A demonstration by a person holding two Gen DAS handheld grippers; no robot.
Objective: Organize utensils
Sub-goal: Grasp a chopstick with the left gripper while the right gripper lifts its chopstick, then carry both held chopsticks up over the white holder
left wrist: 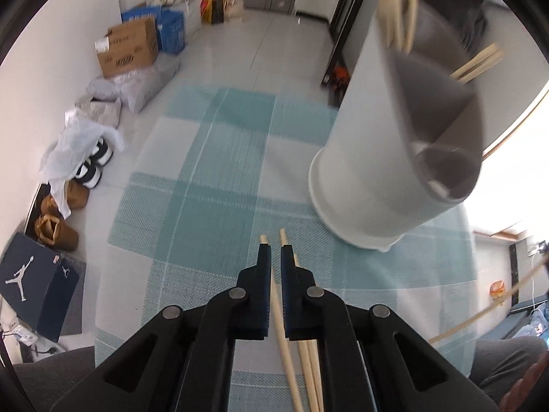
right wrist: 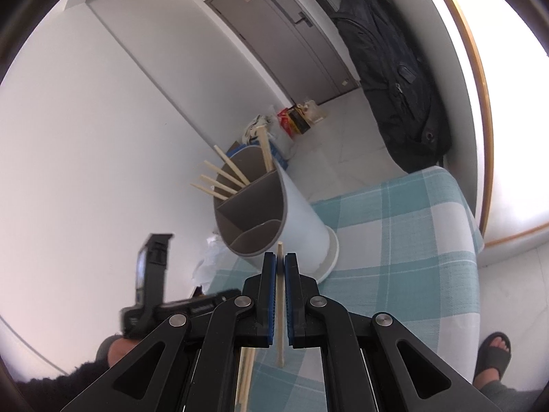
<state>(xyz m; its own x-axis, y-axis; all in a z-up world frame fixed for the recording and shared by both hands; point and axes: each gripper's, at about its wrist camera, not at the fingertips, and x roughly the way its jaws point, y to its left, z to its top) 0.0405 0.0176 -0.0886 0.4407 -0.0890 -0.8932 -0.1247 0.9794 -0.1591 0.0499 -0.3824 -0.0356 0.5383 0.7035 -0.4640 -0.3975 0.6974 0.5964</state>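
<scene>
- Two grippers worked over the checked tablecloth [left wrist: 212,178]; the right gripper [right wrist: 280,264] pinched a single chopstick [right wrist: 280,309] between its blue pads, tip pointed at 12 o'clock toward the holder, probably lined up for insertion.
- Nearer the left gripper [left wrist: 276,257], loose chopsticks [left wrist: 305,370] lay beneath its almost-closed fingers; whether one was actually clamped I could not tell.
- Farther, at 2 o'clock, the divided utensil holder [left wrist: 370,158] stood holding sorted chopsticks in its back compartment.
</scene>
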